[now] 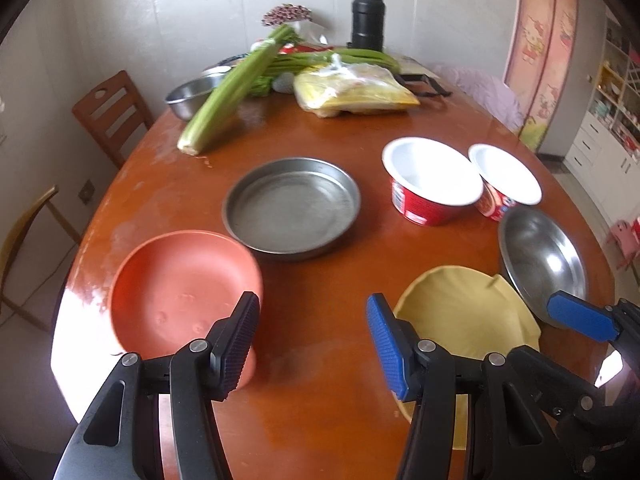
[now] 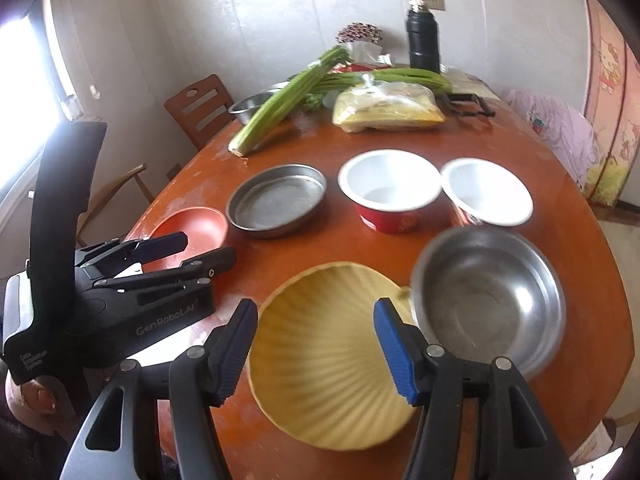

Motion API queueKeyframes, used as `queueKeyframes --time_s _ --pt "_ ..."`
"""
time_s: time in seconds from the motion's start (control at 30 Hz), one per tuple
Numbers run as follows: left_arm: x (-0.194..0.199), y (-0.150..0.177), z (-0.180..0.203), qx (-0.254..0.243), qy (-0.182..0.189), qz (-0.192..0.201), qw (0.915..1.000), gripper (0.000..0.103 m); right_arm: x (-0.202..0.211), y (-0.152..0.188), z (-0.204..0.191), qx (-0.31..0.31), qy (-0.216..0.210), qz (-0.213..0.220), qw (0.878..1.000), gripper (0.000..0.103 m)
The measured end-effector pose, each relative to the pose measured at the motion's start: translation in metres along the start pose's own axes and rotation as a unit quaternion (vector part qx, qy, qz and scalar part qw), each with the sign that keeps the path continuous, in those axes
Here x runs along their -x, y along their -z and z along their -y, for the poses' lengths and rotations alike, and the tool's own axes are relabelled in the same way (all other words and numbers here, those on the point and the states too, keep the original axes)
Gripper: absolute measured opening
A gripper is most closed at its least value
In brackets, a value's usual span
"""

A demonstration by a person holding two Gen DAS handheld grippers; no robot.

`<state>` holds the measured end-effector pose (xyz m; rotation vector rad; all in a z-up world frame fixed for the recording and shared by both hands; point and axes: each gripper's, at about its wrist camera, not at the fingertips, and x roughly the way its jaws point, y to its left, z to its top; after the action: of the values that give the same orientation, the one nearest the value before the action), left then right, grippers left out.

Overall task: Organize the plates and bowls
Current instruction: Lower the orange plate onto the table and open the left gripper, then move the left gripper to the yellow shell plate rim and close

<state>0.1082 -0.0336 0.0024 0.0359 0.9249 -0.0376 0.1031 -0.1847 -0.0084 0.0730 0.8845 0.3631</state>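
While both tools hover apart over the near edge, neither holds anything: the left tool (image 1: 312, 344) stands half-open beside the orange plate (image 1: 180, 292), the right tool (image 2: 314, 348) half-open above the yellow shell-shaped plate (image 2: 332, 356). The steel bowl (image 2: 492, 296) overlaps that plate's rim, so lifting the plate could tip or drag the bowl. A steel pan (image 1: 292, 208) and two red-and-white bowls (image 1: 432, 182) sit further in. The brown oval surface (image 1: 320, 400) also carries celery (image 1: 236, 88) and a flask (image 1: 368, 20); wooden chairs stand beside it.
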Motion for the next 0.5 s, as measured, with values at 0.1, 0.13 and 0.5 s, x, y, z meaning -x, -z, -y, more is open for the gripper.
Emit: queueKeyframes --time_s 0.1,0.13,0.5 --pt "-0.006 0.001 0.011 -0.011 0.002 -0.011 0.9999 0.058 0.004 0.01 0.012 -0.012 0.007 -0.006 1.0 0.06" --pt "-0.008 0.001 0.013 -0.013 0.003 -0.013 0.9998 0.058 0.006 0.012 0.014 -0.014 0.007 -0.007 1.0 0.06" --pt "-0.03 0.005 0.037 -0.038 0.02 -0.045 0.9981 0.058 0.014 0.037 0.04 -0.033 0.021 -0.031 0.999 0.06"
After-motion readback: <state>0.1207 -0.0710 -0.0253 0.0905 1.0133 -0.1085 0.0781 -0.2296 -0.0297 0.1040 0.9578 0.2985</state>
